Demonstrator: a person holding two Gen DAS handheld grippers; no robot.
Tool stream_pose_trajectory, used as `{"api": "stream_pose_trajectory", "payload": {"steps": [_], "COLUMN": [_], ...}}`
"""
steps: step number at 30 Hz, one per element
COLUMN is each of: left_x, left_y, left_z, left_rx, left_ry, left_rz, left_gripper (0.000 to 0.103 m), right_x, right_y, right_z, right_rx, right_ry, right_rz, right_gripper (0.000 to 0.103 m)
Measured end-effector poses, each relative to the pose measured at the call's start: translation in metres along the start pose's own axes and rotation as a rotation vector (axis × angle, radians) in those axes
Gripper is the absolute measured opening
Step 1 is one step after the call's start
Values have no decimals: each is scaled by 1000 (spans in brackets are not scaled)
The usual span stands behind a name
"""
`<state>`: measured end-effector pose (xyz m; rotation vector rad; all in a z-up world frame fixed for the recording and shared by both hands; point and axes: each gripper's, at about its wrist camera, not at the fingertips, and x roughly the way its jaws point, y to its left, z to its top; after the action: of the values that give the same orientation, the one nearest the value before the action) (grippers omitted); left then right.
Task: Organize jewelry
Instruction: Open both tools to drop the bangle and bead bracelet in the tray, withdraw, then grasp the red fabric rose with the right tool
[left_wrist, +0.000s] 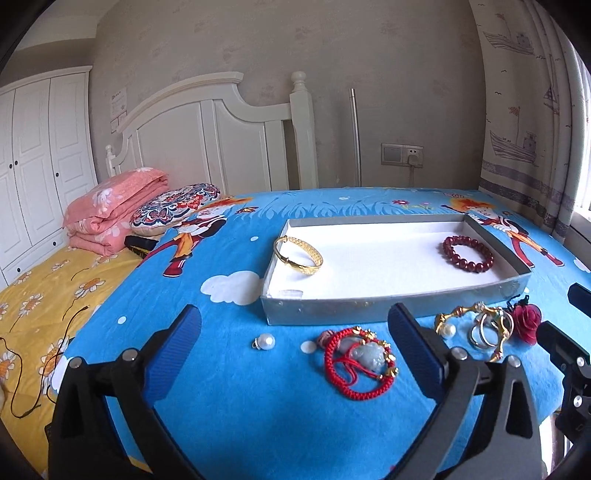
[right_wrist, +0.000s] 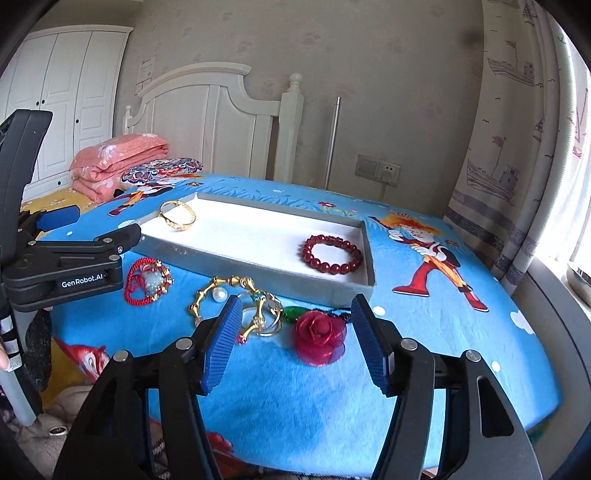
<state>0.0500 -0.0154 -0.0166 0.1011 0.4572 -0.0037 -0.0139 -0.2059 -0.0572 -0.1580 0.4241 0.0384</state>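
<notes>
A grey tray with a white lining sits on the blue cartoon cloth. In it lie a gold bangle at the left and a dark red bead bracelet at the right. In front of the tray lie a pearl, a red cord bracelet with a jade charm, a gold link bracelet with rings and a red fabric rose. My left gripper is open and empty, above the pearl and cord bracelet. My right gripper is open and empty, around the rose.
The tray also shows in the right wrist view. A folded pink quilt and a patterned pillow lie at the far left by the white headboard. A curtain hangs at the right.
</notes>
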Motion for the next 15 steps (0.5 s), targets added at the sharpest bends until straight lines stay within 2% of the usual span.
{"api": "stream_pose_trajectory", "payload": {"steps": [2,6,15], "left_x": [-7,-12,-5], "left_y": [-4,-14,-17], "left_z": [-7,-21,-26], "left_rx": [12,55,55], "left_ry": [-7,4,32], "left_rz": [-22,-72,-75], "left_gripper": [98,98,98], "right_x": [-7,-14,2], "right_y": [-6,-19,-33], "right_z": [-6,-12,-20], "right_rx": [11,48,130], "right_ry": [-6,-7,52], "right_rz": [-6,-28,-25], "right_gripper": [65,68,69]}}
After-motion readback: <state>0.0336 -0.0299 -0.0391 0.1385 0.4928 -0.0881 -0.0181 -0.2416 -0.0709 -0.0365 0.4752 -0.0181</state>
